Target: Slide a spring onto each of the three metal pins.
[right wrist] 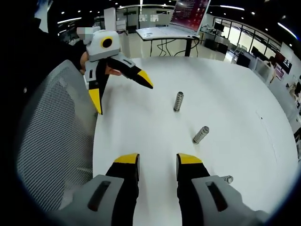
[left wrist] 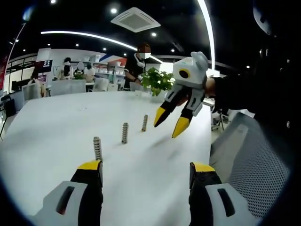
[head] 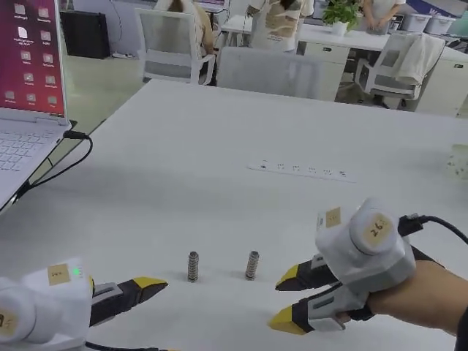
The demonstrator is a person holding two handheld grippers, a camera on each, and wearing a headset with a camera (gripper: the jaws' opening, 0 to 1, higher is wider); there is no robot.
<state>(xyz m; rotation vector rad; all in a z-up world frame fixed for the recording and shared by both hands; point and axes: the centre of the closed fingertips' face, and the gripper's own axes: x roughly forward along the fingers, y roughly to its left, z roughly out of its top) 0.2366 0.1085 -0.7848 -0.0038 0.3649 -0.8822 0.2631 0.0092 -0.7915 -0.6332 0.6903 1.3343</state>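
Hovering with jaws apart and empty, left gripper [left wrist: 146, 165] and right gripper [right wrist: 157, 158] face three springs [left wrist: 124, 133] standing between them.

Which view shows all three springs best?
The left gripper view: the three springs stand upright in a clear row. The head view shows two; the right gripper view shows two plainly, a third beside its jaw.

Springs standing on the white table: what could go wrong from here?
The three springs stand upright in a row; a nudge might topple them. The end spring sits right beside the open right gripper, so it seems likeliest to be knocked. The left gripper is near another.
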